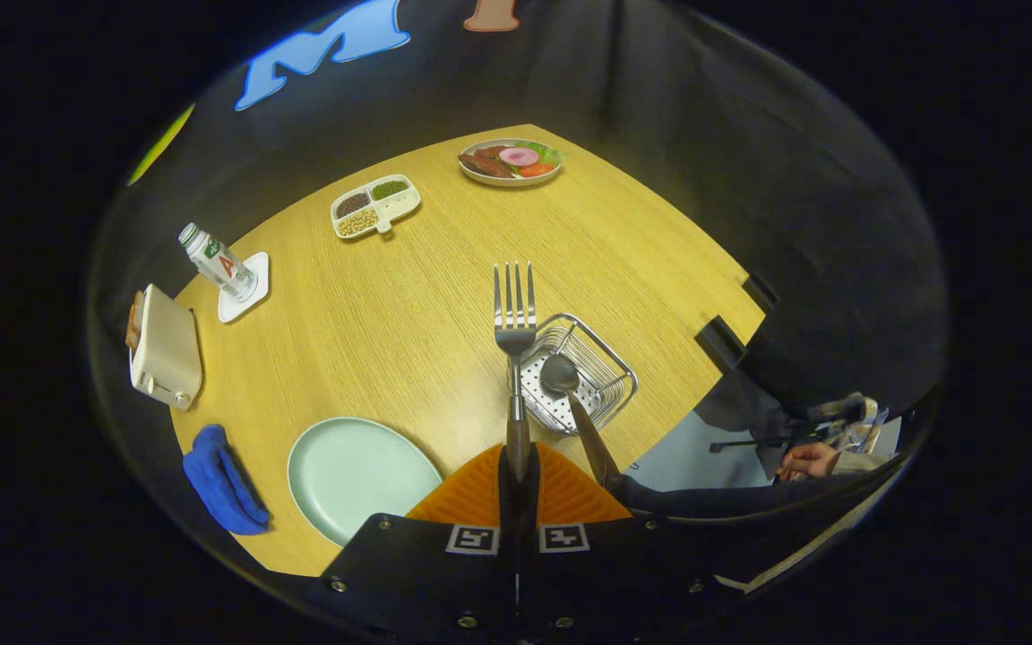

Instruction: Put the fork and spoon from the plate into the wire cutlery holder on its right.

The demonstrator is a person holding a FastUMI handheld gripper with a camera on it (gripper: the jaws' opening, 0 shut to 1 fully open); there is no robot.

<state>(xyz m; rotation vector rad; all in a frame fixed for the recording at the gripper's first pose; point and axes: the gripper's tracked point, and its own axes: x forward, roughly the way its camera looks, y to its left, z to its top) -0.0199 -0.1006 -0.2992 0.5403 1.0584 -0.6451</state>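
Gripper point(517, 466) clamped on the fork point(514, 327) handle, tines up just left of the wire cutlery holder point(610, 363), spoon point(561, 374) already in it, plate point(346, 470) near left

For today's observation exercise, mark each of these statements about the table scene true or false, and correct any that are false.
1. The gripper is shut on the fork. True.
2. The spoon lies on the plate. False: its bowl is inside the wire cutlery holder, its handle leaning out over the rim.
3. The pale green plate has no cutlery on it. True.
4. The fork's tines point back toward the gripper. False: they point away from it, beyond the fingers.
5. The blue cloth lies inside the holder. False: it lies on the table beside the plate, on the side away from the holder.
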